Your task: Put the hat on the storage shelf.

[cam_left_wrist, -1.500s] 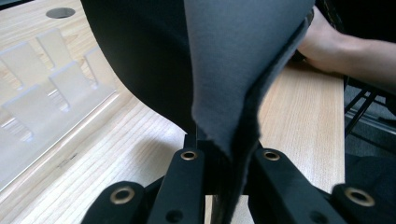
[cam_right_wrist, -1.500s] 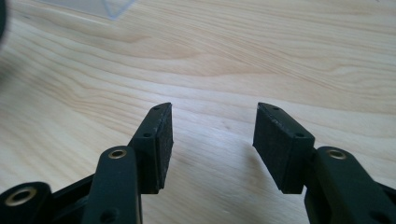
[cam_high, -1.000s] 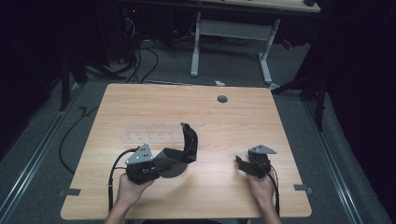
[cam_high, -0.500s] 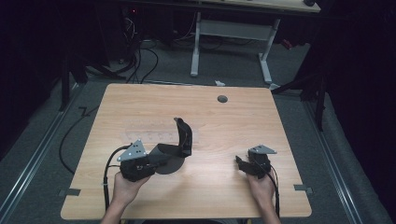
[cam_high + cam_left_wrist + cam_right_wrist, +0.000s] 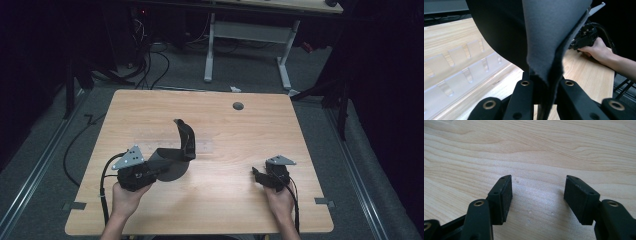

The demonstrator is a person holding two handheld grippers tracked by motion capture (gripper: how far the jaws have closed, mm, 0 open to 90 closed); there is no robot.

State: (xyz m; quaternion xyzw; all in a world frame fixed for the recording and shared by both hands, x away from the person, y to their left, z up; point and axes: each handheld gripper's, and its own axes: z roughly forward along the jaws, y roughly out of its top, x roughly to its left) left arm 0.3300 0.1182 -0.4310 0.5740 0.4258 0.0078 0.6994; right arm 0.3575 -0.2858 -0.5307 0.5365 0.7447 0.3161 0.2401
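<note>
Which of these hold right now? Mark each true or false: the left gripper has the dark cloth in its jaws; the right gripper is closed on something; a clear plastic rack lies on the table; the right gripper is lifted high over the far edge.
1. The left gripper has the dark cloth in its jaws. True.
2. The right gripper is closed on something. False: its jaws stand apart over bare table.
3. A clear plastic rack lies on the table. True.
4. The right gripper is lifted high over the far edge. False: it sits low near the person's side.
</note>
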